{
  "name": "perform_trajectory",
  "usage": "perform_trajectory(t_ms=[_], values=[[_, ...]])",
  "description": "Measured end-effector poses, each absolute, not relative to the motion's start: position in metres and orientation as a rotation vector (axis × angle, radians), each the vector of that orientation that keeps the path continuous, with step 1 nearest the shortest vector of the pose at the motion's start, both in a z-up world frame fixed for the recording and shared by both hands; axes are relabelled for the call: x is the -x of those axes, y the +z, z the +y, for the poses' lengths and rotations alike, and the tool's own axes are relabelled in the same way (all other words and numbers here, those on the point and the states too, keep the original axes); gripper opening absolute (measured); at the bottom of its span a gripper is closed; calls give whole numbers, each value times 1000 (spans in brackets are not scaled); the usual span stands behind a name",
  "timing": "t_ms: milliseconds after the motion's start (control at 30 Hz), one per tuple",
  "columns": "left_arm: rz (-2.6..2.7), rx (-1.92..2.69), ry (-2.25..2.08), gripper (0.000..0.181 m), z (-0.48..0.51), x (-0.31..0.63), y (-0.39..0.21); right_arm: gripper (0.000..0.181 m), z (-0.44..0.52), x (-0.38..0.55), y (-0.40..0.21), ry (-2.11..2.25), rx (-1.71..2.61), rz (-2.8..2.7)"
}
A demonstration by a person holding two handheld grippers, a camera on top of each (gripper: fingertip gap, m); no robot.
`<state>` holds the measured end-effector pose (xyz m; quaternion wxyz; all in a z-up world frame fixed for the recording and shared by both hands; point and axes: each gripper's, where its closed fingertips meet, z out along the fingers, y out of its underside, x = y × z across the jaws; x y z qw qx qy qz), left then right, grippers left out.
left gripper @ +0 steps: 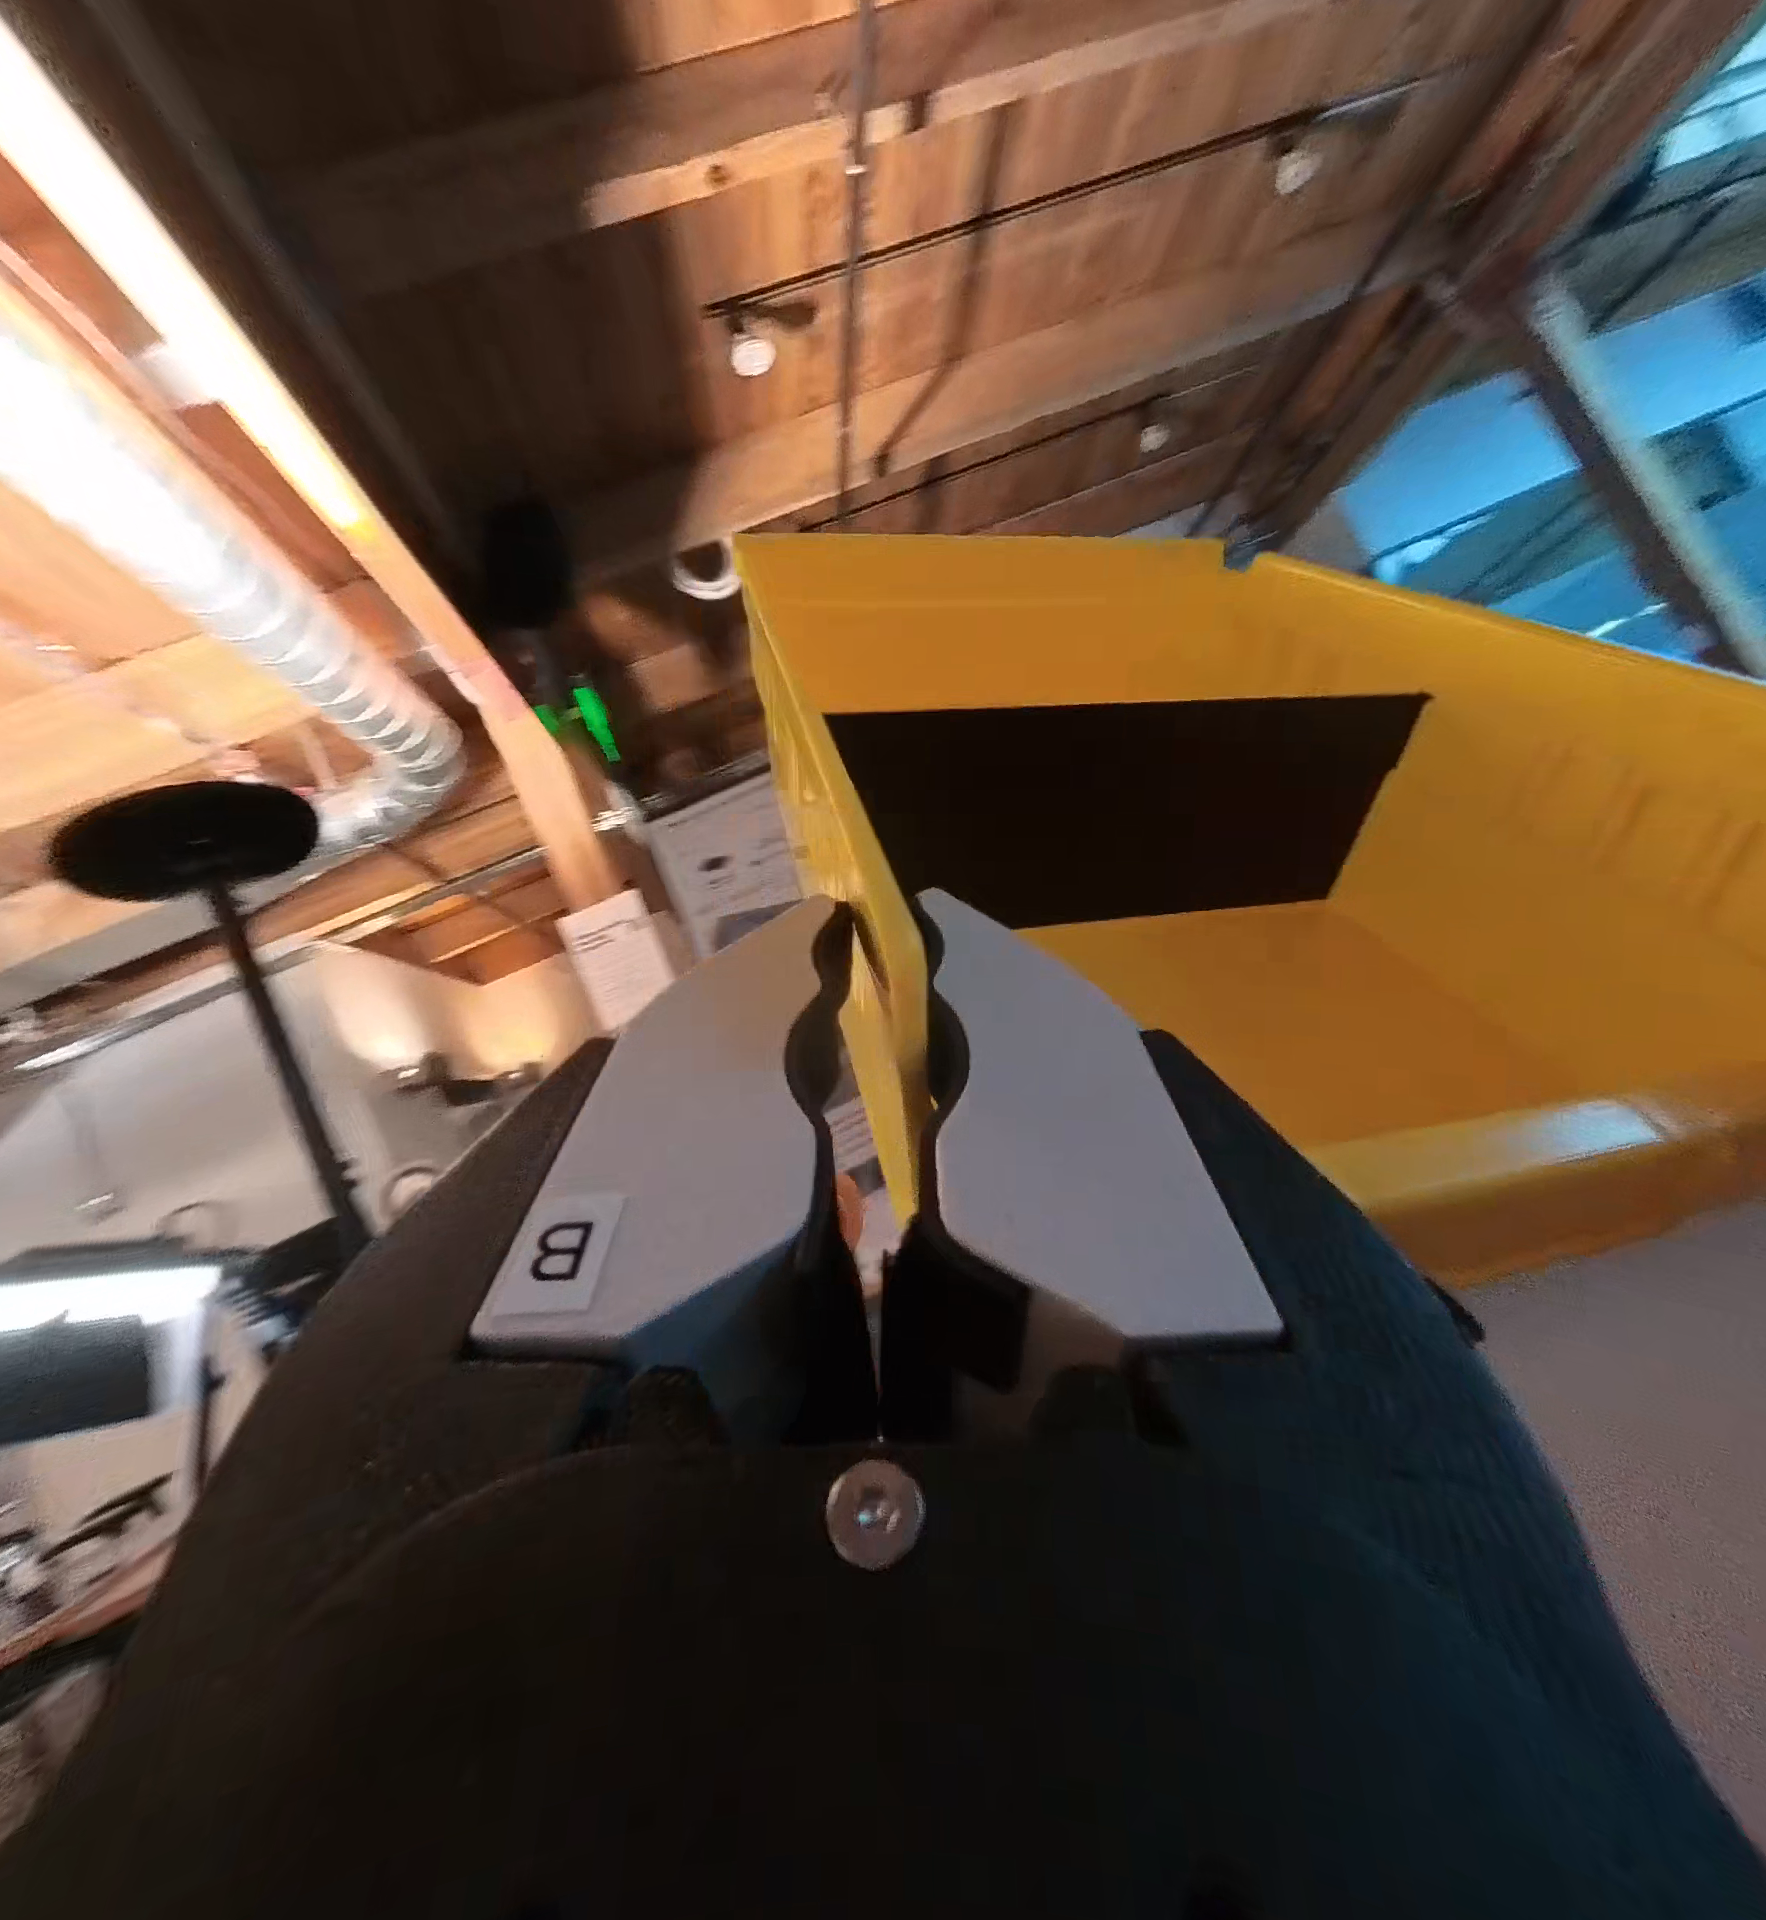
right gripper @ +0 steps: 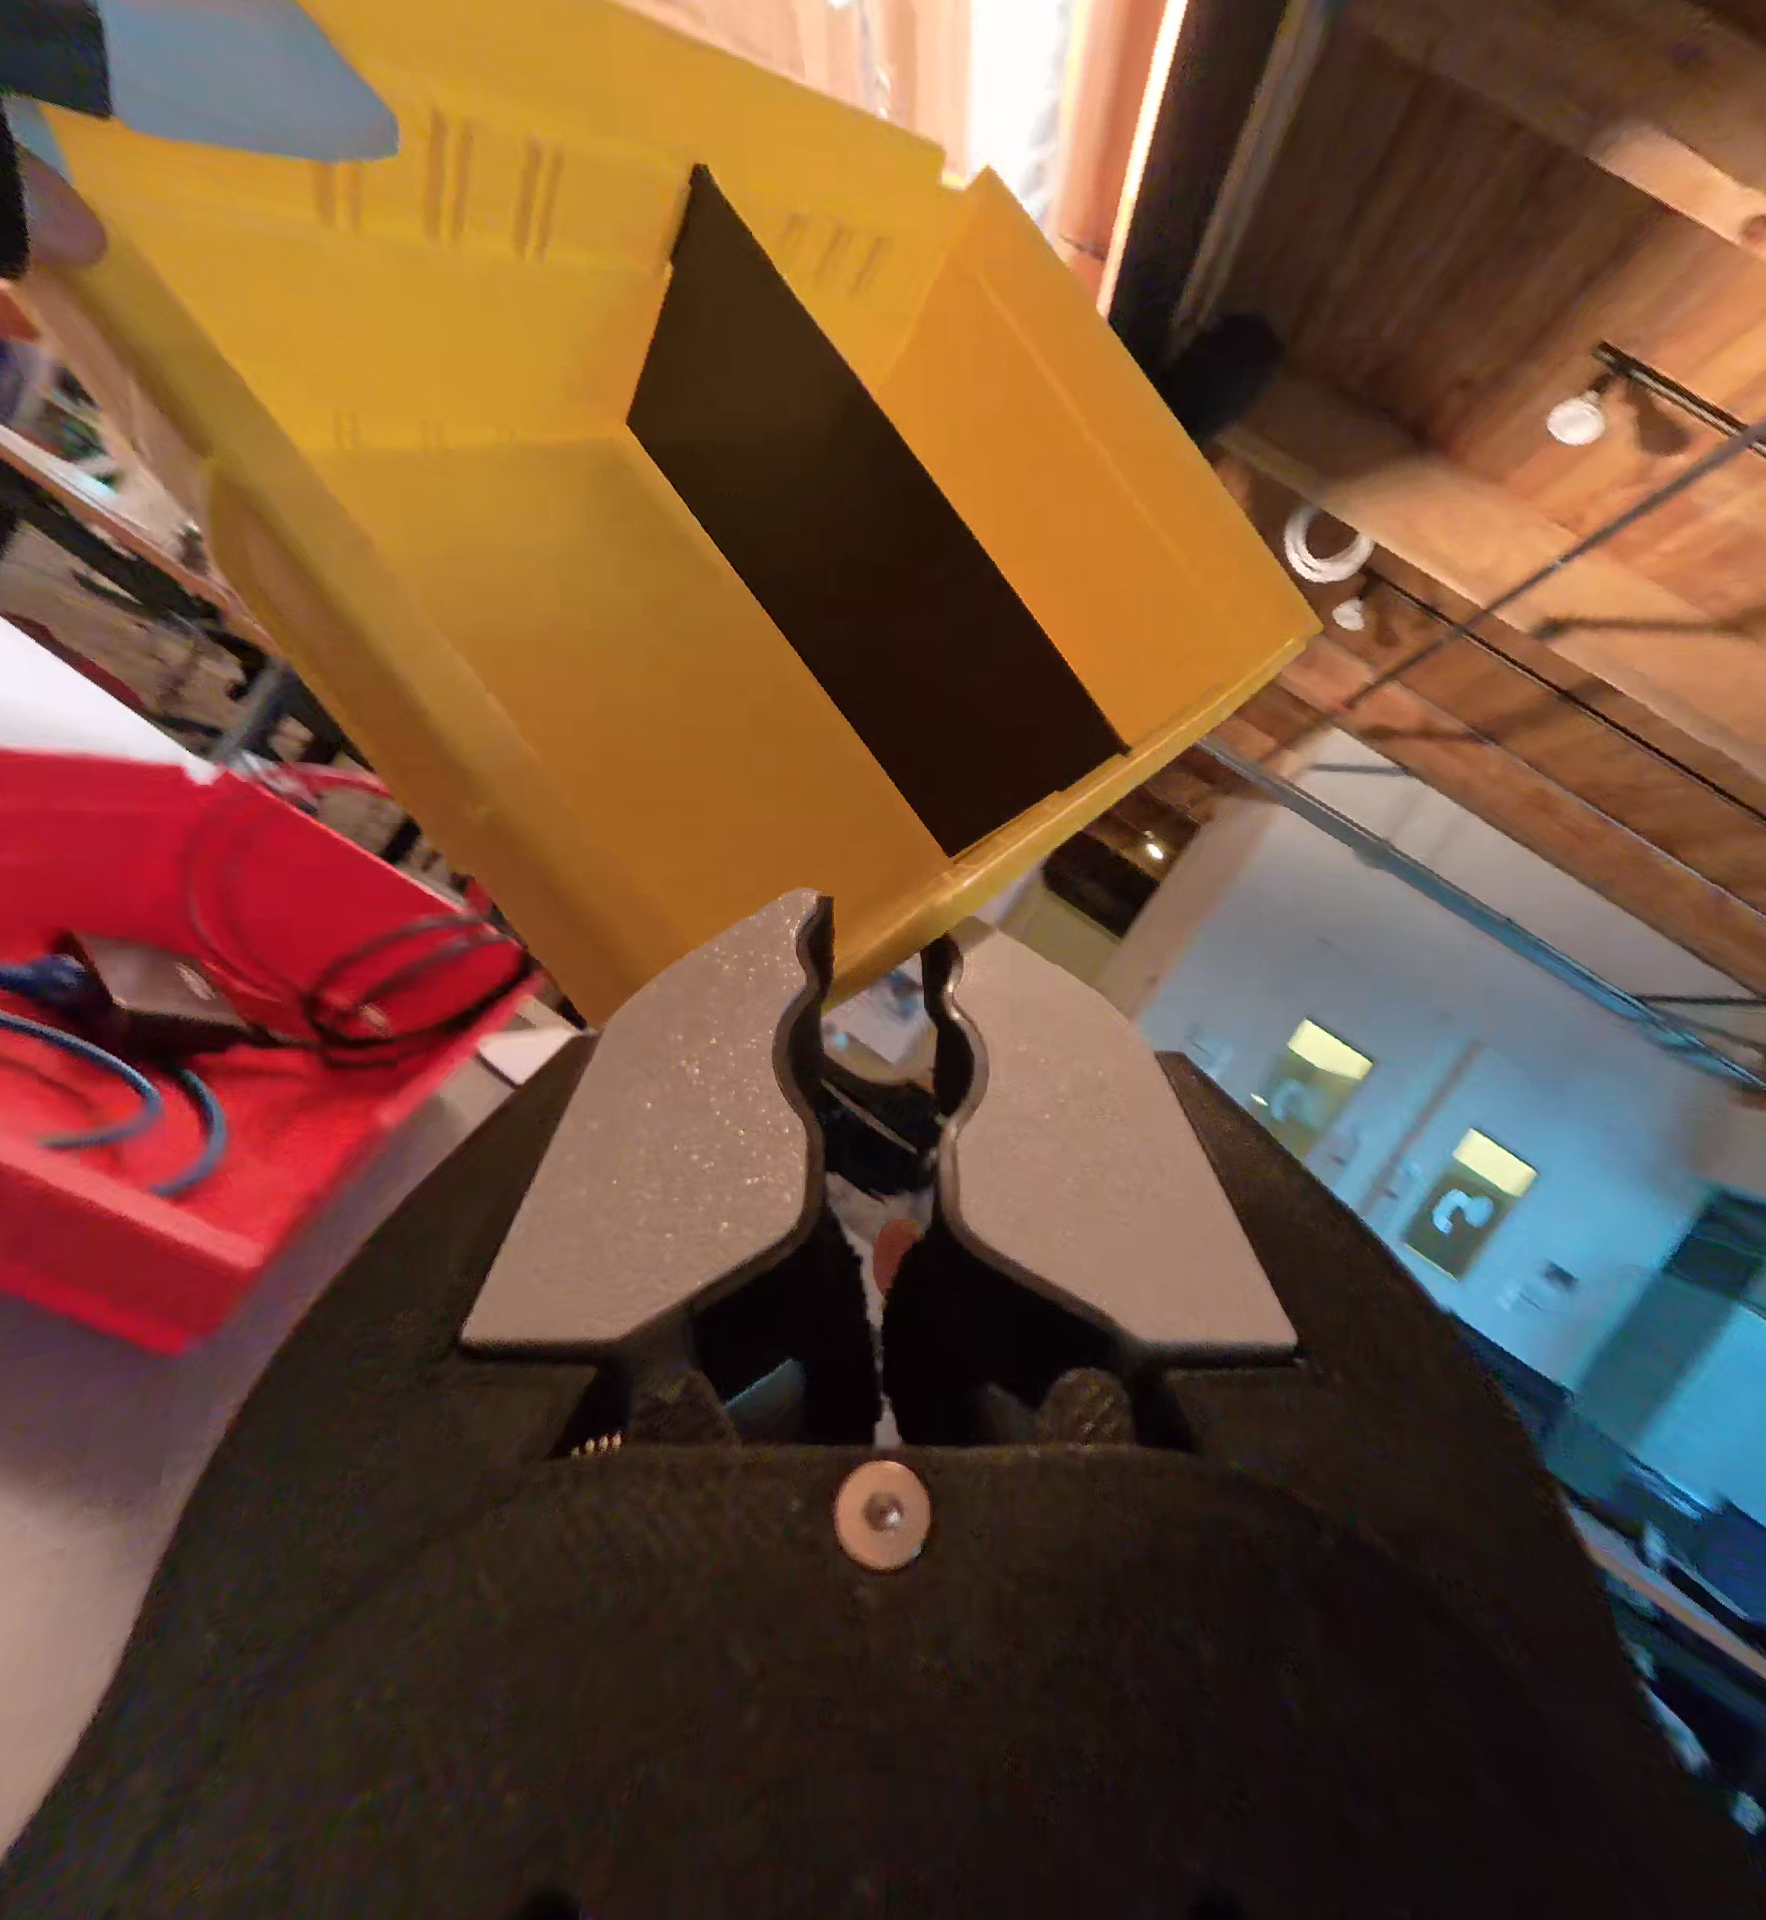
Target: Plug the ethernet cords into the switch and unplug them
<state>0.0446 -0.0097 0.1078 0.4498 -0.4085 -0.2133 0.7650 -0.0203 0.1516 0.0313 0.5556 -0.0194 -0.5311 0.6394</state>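
Note:
Both grippers hold a yellow plastic bin tilted up off the table; its inside looks empty except for a black divider. My left gripper is shut on one side wall. My right gripper is shut on the bin's rim near the divider. The left gripper's grey finger shows on the far wall in the right wrist view. A small black switch lies in a red bin with a blue ethernet cord and a coiled black cable.
The red bin sits on a pale table, left of and below the yellow bin. A black stand with a round disc top rises at the left in the left wrist view. Wooden ceiling beams and shelving fill the background. About 20 cm separates my left fingertips from my right.

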Motion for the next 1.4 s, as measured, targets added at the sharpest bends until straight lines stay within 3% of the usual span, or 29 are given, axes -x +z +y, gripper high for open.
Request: perform_trajectory(t_ms=[333,667,1400], values=[[-608,1266,1562,11,101,73,22,15,270,87,-51,1333,336,-1422],[-908,1460,1226,14,117,123,-91,13,295,122,-116,1145,441,-1680],[-980,1630,1084,23,127,123,-141,12,307,129,-137,1116,546,-1829]])
